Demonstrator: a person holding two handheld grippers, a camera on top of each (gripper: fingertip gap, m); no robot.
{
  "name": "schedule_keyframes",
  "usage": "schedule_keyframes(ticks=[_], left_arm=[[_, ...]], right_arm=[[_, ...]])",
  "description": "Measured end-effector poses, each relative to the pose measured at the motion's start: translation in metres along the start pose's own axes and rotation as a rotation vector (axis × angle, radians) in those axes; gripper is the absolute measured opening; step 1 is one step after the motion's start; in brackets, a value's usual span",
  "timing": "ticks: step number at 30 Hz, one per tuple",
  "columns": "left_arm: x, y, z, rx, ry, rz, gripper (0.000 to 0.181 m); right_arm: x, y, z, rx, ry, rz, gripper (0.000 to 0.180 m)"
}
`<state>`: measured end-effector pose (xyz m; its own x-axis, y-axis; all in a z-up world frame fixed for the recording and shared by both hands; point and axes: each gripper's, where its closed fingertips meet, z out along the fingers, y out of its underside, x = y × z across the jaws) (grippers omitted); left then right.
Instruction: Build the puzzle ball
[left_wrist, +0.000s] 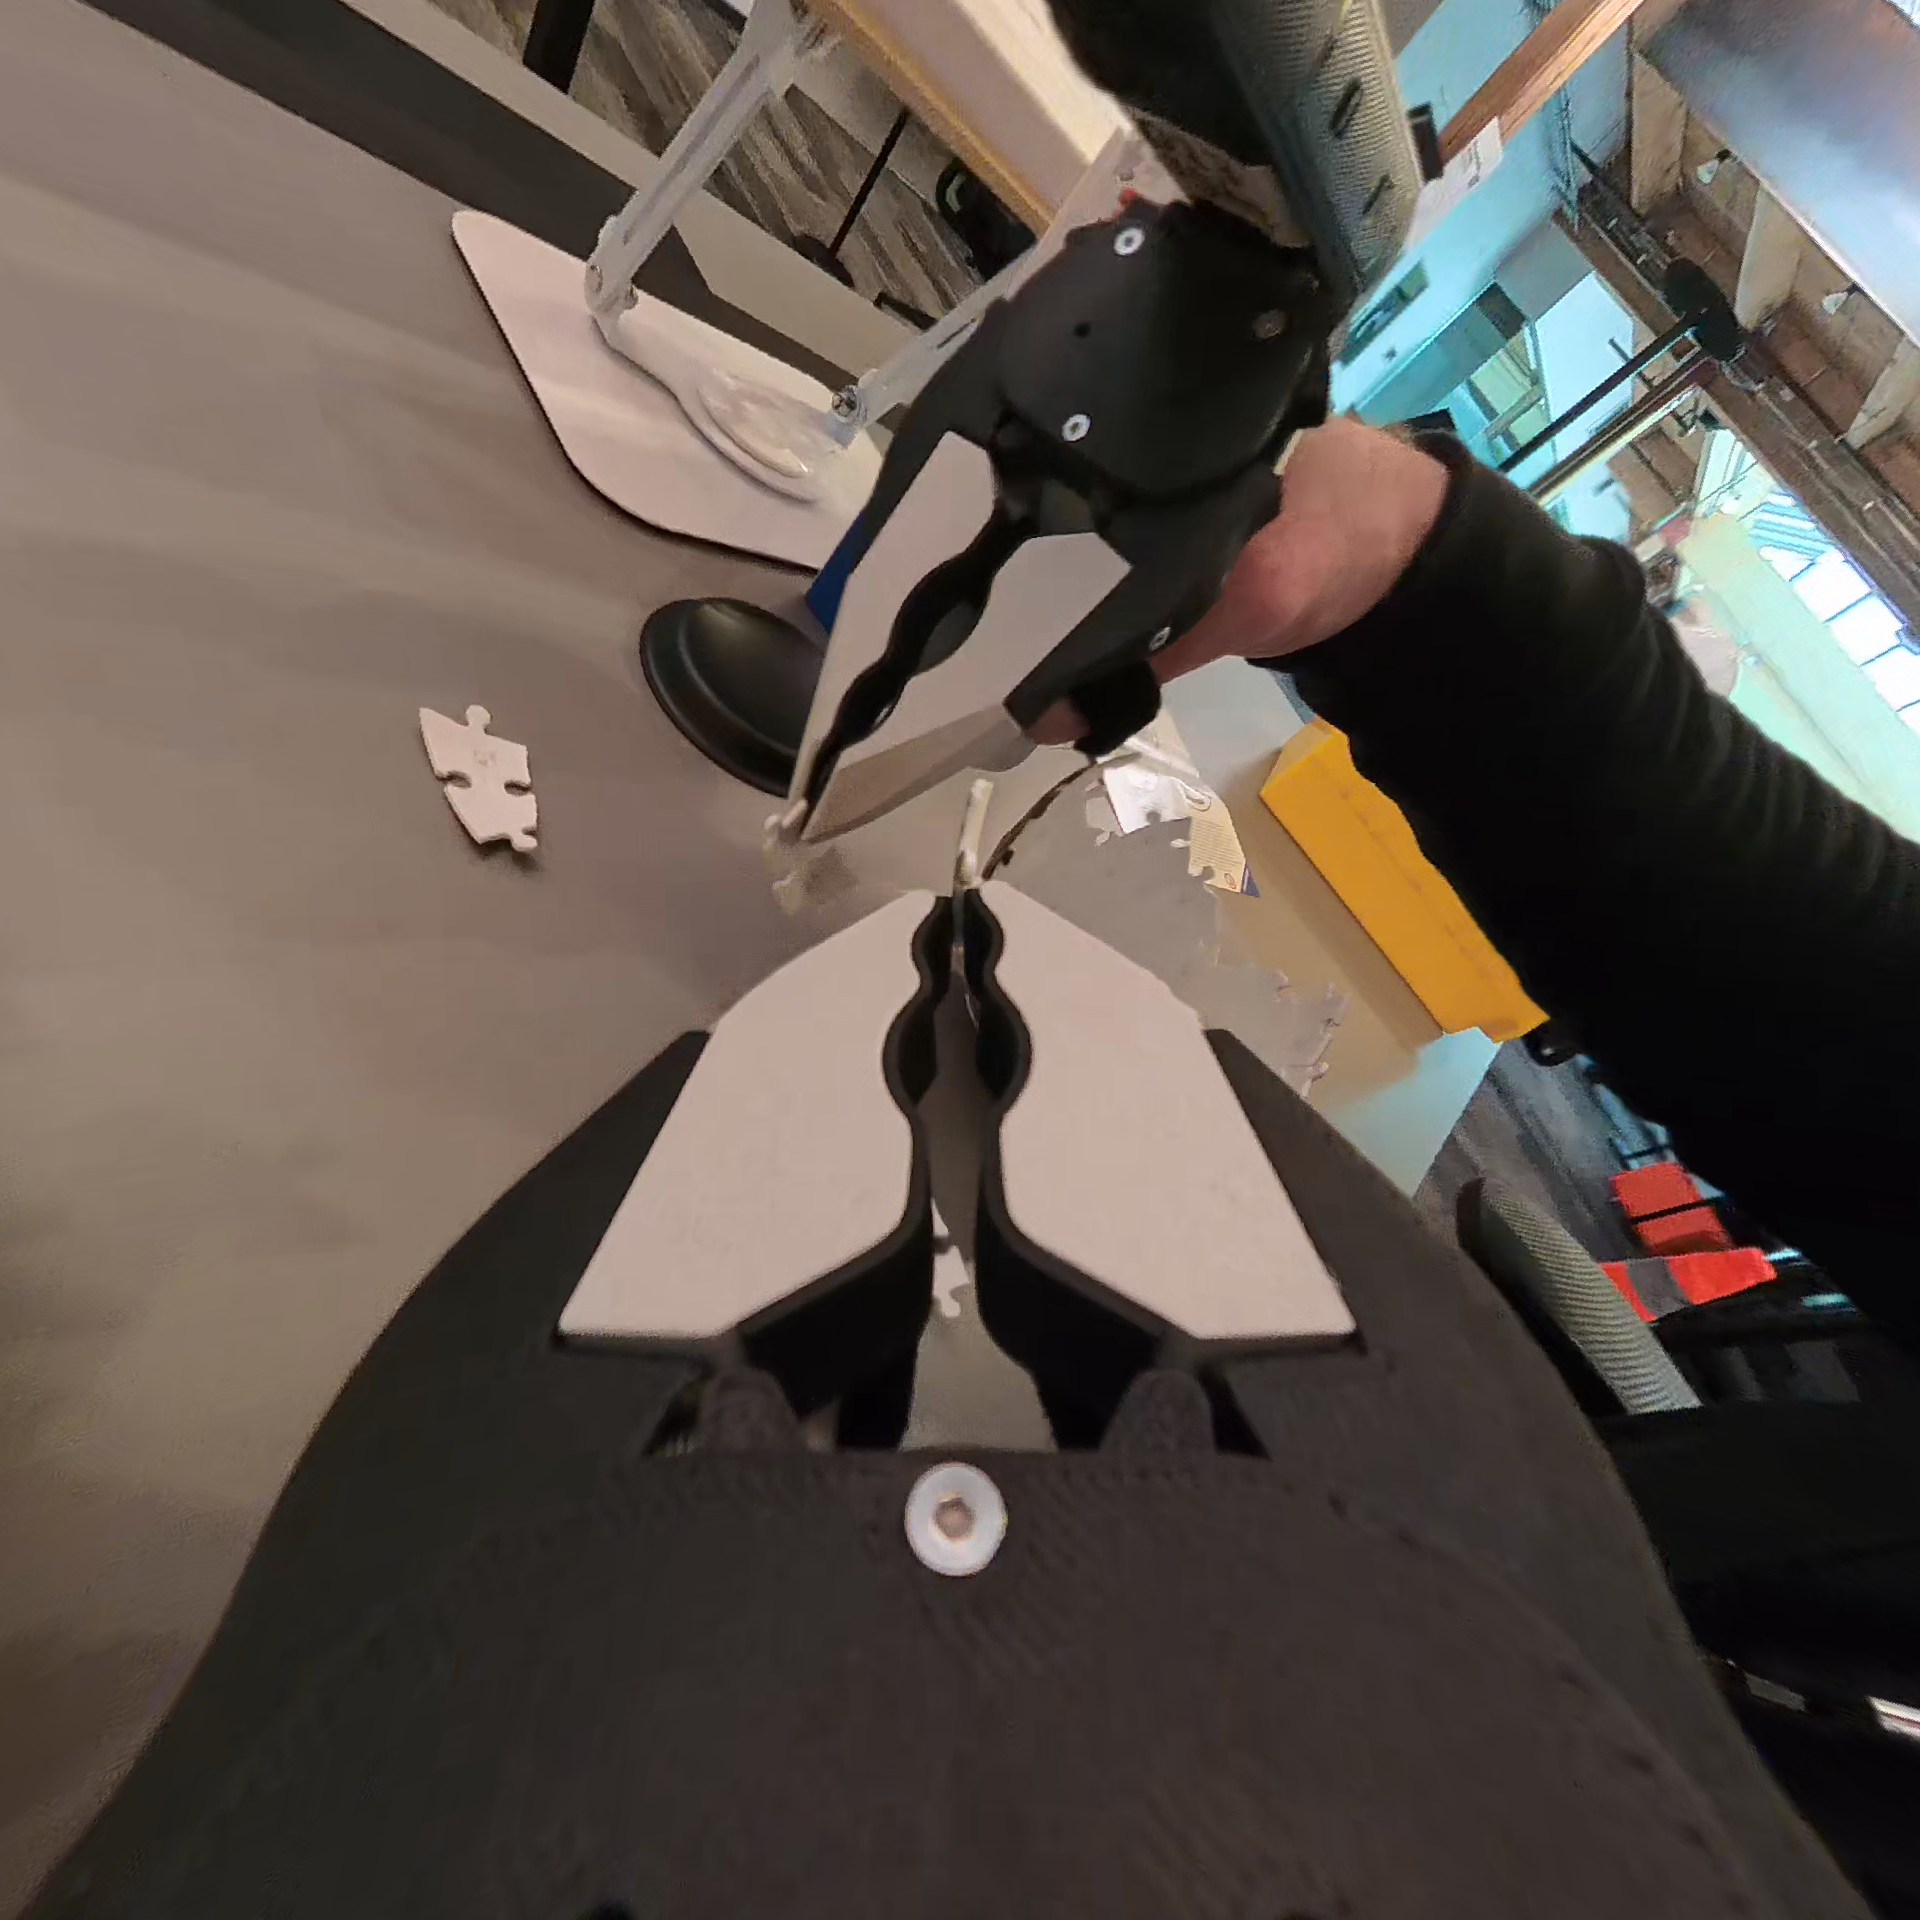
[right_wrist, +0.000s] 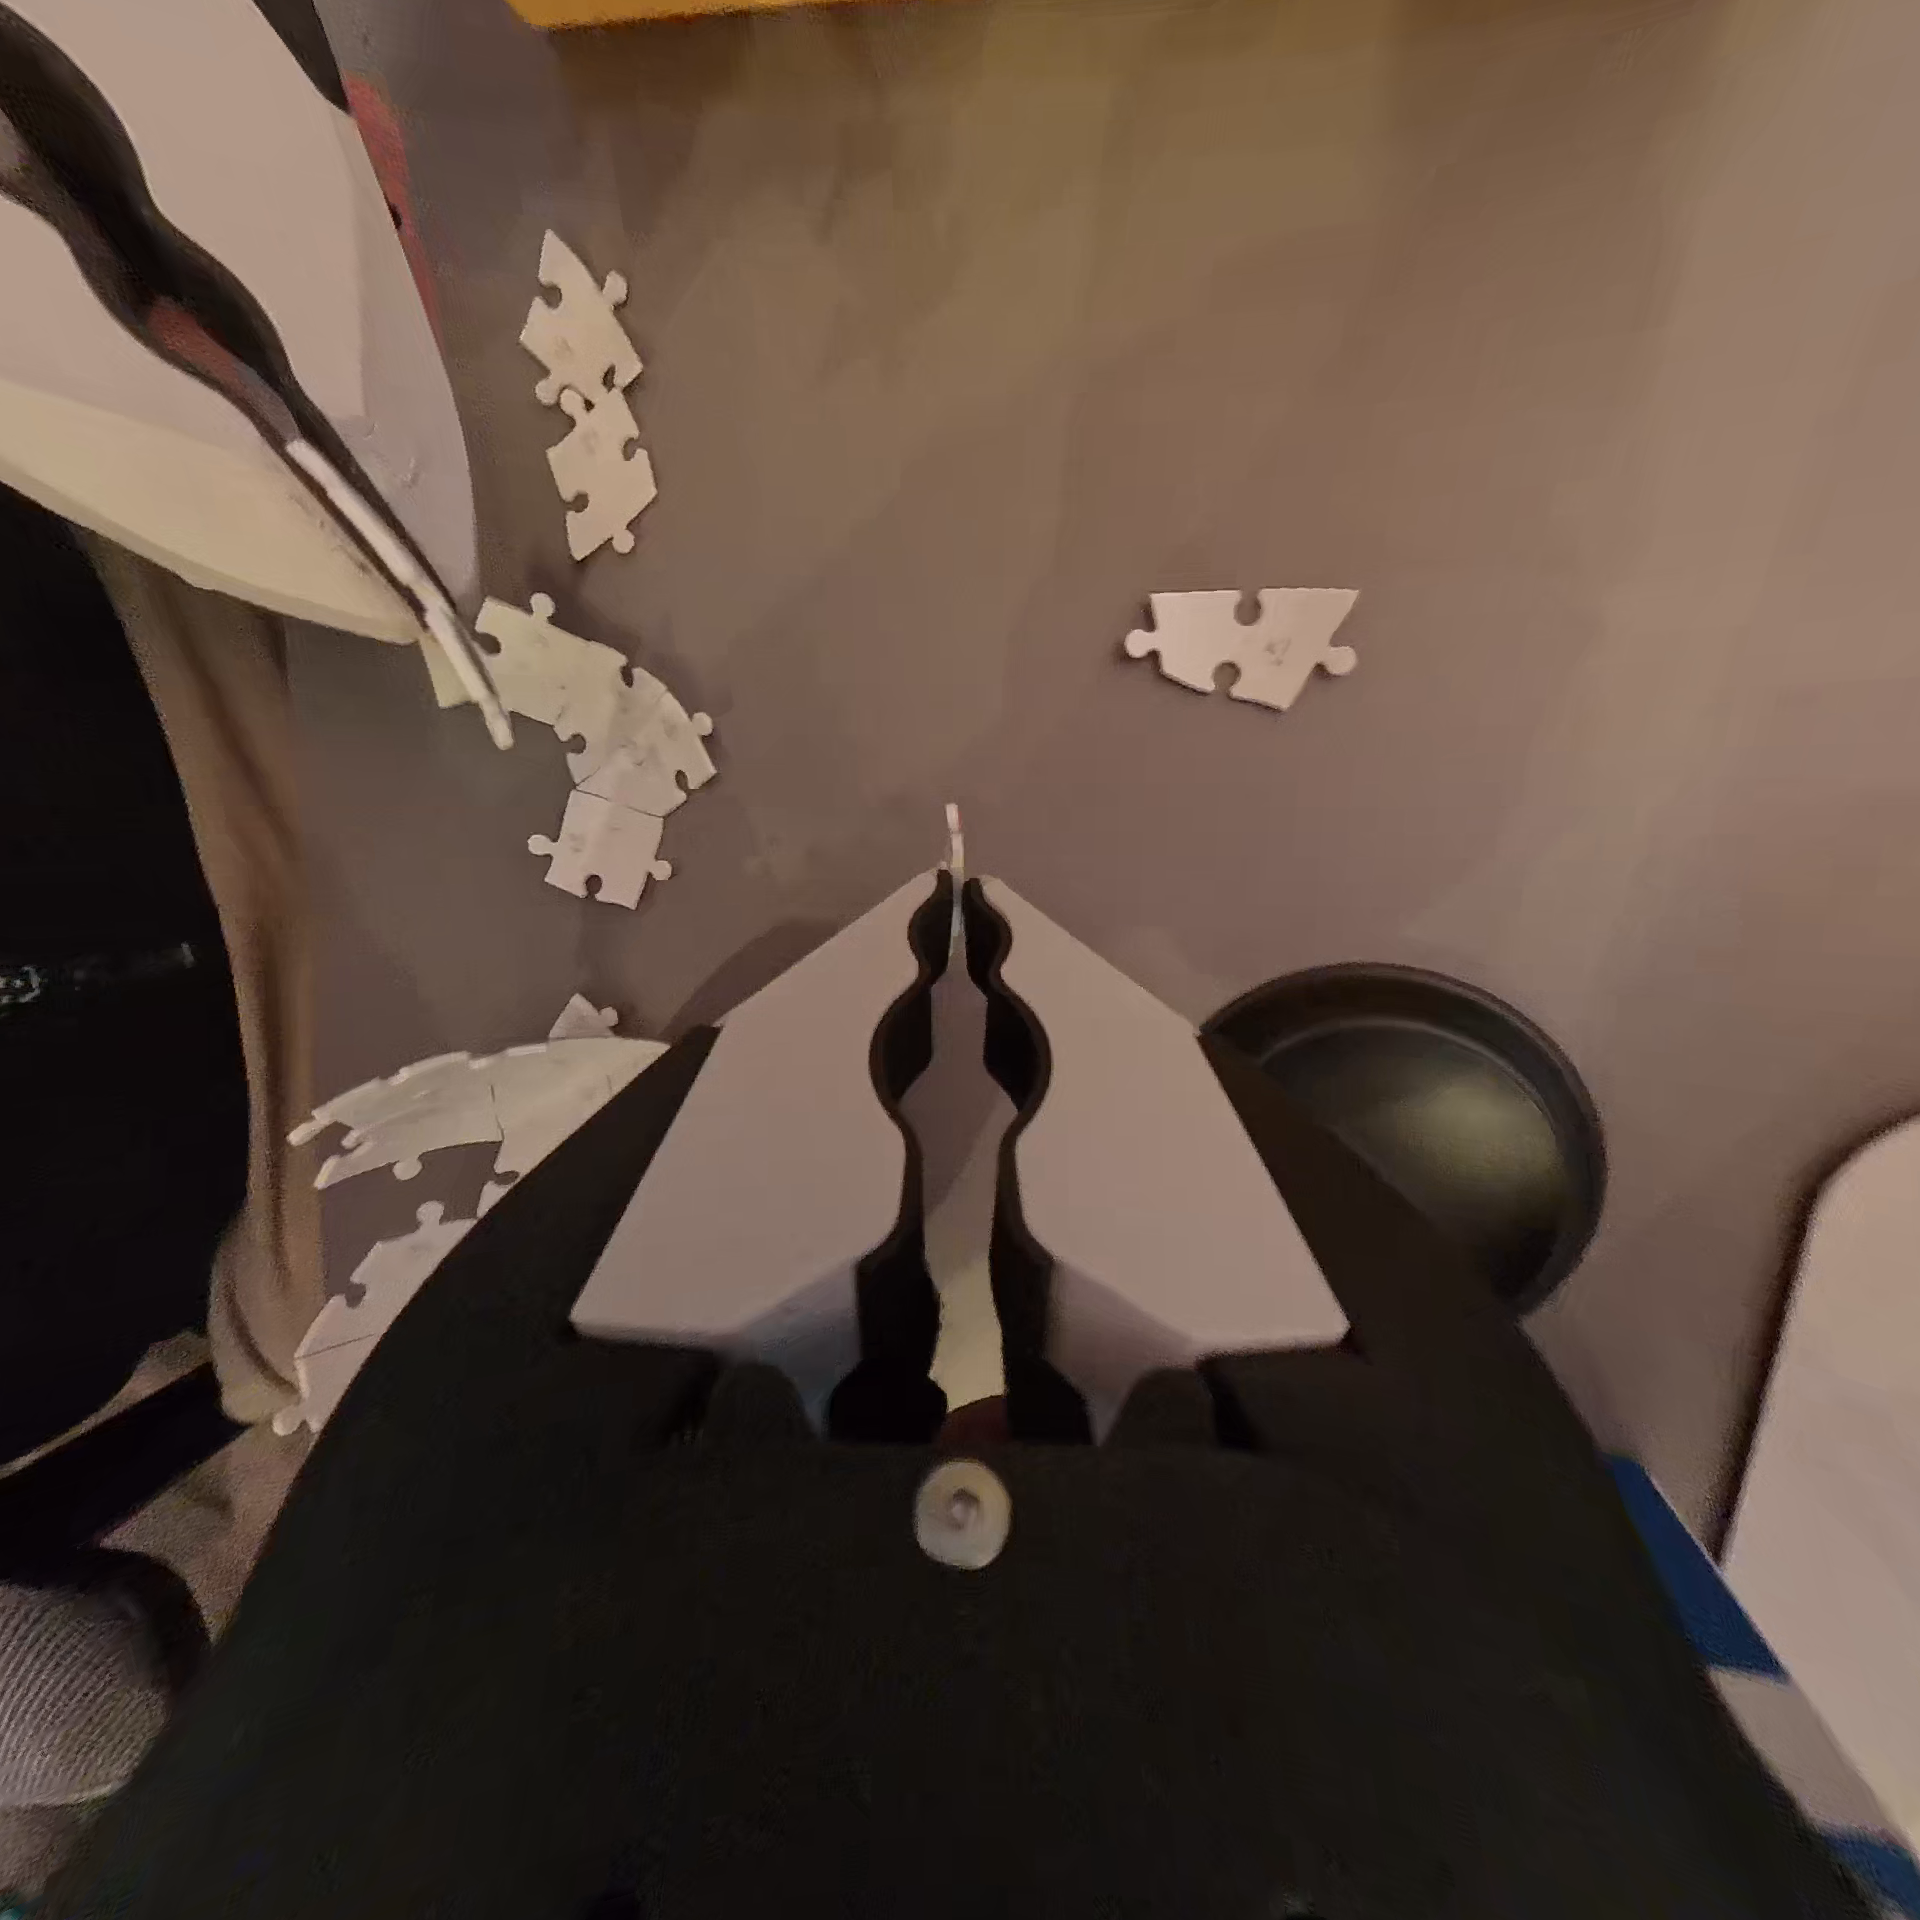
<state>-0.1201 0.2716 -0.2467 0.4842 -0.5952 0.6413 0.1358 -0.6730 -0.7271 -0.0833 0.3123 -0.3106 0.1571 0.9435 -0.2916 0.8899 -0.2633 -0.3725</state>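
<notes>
Left gripper (left_wrist: 957, 902) and right gripper (right_wrist: 957, 883) fingers each pinch thin white piece edge-on — yellow bin (left_wrist: 1382, 883) only in left view.

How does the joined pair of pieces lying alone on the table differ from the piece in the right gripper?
The joined pair is two interlocked pieces; the held piece looks like a single one. The pair lies flat on the grey table, its face showing; the held piece stands edge-on, pinched between the closed fingers of the right gripper. The pair is free of any gripper; the held piece is lifted. Both are white with knobbed edges.
</notes>
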Motion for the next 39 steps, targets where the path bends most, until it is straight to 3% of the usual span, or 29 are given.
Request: schedule_keyframes(ticks=[1, 6, 10, 20, 30, 33, 37, 39], left_arm=[[-0.001, 0.001, 0.000, 0.002, 0.007, -0.021, 0.002], [-0.003, 0.005, 0.001, -0.008, 0.022, -0.044, 0.002], [0.000, 0.003, 0.002, -0.011, 0.031, -0.032, 0.002], [0.019, -0.009, 0.006, -0.039, 0.075, 0.062, 0.002], [0.075, -0.030, 0.029, 0.016, 0.307, 0.039, 0.002], [0.088, -0.033, 0.035, 0.040, 0.357, 0.033, 0.002], [0.097, -0.029, 0.042, 0.043, 0.396, 0.023, 0.002], [0.097, -0.027, 0.047, 0.038, 0.400, 0.015, 0.002]], right_arm=[[-0.002, 0.001, 0.005, -0.023, -0.019, -0.004, 0.001], [0.002, 0.001, 0.016, -0.072, -0.009, -0.018, 0.012], [0.004, -0.004, -0.001, -0.009, 0.032, -0.010, 0.024], [-0.025, 0.001, -0.104, 0.352, 0.119, 0.052, 0.021], [-0.084, -0.008, -0.117, 0.654, -0.004, 0.116, 0.026], [-0.085, -0.005, -0.120, 0.710, -0.031, 0.149, 0.022], [-0.088, -0.001, -0.128, 0.774, -0.037, 0.157, 0.002], [-0.087, 0.003, -0.128, 0.770, -0.025, 0.167, 0.002]])
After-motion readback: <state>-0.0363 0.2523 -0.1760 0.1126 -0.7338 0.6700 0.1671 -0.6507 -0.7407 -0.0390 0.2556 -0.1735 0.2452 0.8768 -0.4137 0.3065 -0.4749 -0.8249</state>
